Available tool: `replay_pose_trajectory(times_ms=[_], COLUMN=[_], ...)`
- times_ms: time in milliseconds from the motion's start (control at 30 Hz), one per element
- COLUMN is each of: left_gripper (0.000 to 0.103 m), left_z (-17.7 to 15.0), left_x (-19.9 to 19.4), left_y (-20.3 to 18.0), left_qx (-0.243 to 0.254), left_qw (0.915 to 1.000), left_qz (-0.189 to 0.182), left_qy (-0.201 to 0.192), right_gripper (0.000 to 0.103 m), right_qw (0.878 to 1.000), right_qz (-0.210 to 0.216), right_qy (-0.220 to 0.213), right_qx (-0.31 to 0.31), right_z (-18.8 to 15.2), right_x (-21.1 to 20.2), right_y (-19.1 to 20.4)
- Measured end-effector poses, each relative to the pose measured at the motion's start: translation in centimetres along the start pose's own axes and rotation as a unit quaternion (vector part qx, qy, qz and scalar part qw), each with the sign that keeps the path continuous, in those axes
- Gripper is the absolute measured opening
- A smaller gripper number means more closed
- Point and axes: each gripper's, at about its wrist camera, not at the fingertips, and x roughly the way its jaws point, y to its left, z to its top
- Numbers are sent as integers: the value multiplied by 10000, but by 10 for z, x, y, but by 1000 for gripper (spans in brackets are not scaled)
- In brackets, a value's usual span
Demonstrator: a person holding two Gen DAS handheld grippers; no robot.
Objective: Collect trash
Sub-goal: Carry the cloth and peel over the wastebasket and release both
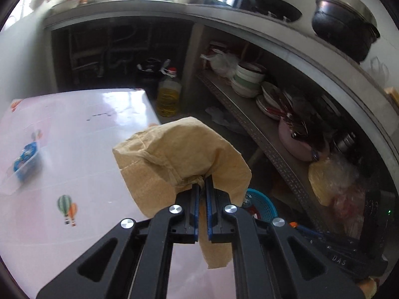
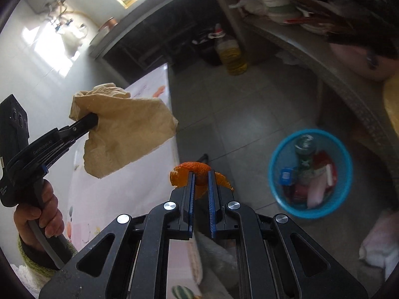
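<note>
- Two grippers are in view, each carrying a piece of trash above a pink table (image 1: 74,149) and a grey tiled floor (image 2: 249,114).
- Far left in the right wrist view, a hand (image 2: 42,214) with a green knitted cuff grips the handle of the left gripper (image 2: 93,120); its jaws are pinched tight on a crumpled tan paper napkin (image 2: 124,129), which hangs in the air over the table's edge.
- On the table, towards its left side in the left wrist view, lies a small blue packet (image 1: 26,160) inside a clear wrapper, and nearer the camera a printed hot-air balloon pattern (image 1: 67,208).
- In the left wrist view the same napkin billows above and around the blue-padded fingers (image 1: 209,214), with a flap hanging down between them.
- At centre in the right wrist view, the right gripper (image 2: 200,173) holds a curl of orange peel (image 2: 182,174) between its nearly closed jaws; the peel sticks out on both sides of the tips.
- Behind, a bottle of yellow oil (image 2: 232,54) with a red cap stands on the floor by a dark recess under the counter.
- To the right, a blue mesh waste basket (image 2: 346,154) sits on the floor, well apart from both grippers, already holding a green bottle, red and pink wrappers and a blue scrap.
- Far right, a metal shelf (image 1: 249,124) carries stacked bowls (image 1: 249,79) and plates; a dark pot (image 1: 344,25) rests on the counter above.
</note>
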Motion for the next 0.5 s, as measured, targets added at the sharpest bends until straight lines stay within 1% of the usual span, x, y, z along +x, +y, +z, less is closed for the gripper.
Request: replay_pose_trajectory(times_ms=[100, 167, 200, 267, 333, 367, 433, 500], left_gripper=[4, 4, 4, 4, 4, 5, 6, 6], left_z=[3, 1, -2, -11, -24, -31, -46, -58], left_x=[43, 76, 95, 129, 163, 177, 212, 240], left_y=[-44, -74, -89, -115, -140, -149, -164, -174], left_qx=[468, 755, 878, 1073, 1259, 1256, 1167, 1076], left_qw=[9978, 9935, 9901, 9814, 9711, 9664, 9561, 9474], left_qz=[-149, -258, -330, -482, -541, -631, -566, -527], left_qy=[453, 809, 1048, 1515, 1953, 2153, 2629, 2969], right_gripper=[9, 8, 9, 9, 9, 9, 9, 9], right_qw=[9980, 9957, 9941, 9918, 9892, 9881, 9851, 9825], right_qz=[-305, -392, -455, -623, -763, -794, -863, -862], right_qy=[-129, -162, -175, -187, -175, -165, -113, -71], right_qx=[538, 821, 972, 1102, 1240, 1307, 1486, 1649], right_z=[-9, -17, -20, -27, -31, -31, -35, -40], right_x=[-15, -25, -28, -33, -33, -33, -30, -29], right_y=[-40, -65, -76, -92, -105, -111, -124, -137])
